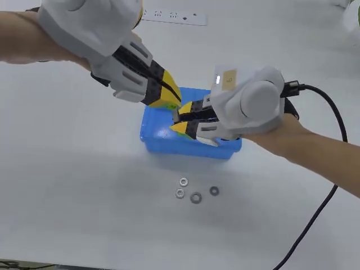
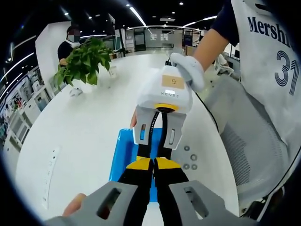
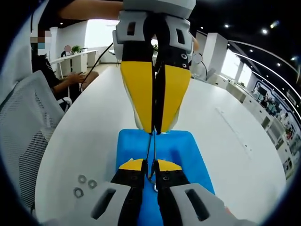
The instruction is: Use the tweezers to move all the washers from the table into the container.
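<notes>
A blue container (image 1: 163,140) sits mid-table, and both grippers meet tip to tip above it. My left gripper (image 1: 171,102) comes in from the upper left, its yellow jaws (image 3: 154,127) shut on the top of thin metal tweezers (image 3: 151,148). My right gripper (image 1: 179,121) reaches in from the right, and its jaws (image 3: 150,165) are closed on the lower part of the same tweezers. Several washers (image 1: 196,198) lie loose on the table just in front of the container, also in the left gripper view (image 2: 190,160) and the right gripper view (image 3: 82,181).
A white power strip (image 1: 174,17) lies at the far edge of the table. A black cable (image 1: 332,112) trails from the right gripper across the right side. A potted plant (image 2: 84,61) stands farther off, and a mesh chair (image 3: 23,127) is beside the table.
</notes>
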Demonstrator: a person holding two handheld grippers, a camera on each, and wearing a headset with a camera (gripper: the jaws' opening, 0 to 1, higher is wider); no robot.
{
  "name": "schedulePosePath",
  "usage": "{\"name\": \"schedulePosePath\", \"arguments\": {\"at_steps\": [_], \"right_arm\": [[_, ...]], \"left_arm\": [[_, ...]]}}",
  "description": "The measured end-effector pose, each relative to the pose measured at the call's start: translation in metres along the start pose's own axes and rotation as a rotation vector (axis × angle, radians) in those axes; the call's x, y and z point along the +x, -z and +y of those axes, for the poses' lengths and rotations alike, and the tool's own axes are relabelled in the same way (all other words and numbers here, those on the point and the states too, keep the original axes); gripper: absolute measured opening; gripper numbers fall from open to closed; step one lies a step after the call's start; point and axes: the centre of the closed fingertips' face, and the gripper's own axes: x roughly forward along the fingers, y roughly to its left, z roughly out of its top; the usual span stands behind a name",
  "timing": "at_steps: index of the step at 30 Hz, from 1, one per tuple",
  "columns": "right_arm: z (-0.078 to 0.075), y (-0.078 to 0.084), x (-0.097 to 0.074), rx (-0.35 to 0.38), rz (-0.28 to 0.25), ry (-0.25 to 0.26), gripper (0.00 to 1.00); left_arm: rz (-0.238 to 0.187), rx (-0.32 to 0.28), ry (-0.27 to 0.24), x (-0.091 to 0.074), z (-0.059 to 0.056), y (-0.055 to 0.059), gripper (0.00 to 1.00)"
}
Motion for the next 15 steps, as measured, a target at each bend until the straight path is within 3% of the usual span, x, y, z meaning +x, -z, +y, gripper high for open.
{"name": "schedulePosePath", "arguments": {"at_steps": [15], "right_arm": [[0.0006, 0.0076, 0.0022, 0.009, 0.017, -0.002, 0.10]], "left_arm": [[0.022, -0.013, 0.006, 0.0098, 0.0021, 0.0102, 0.05]]}}
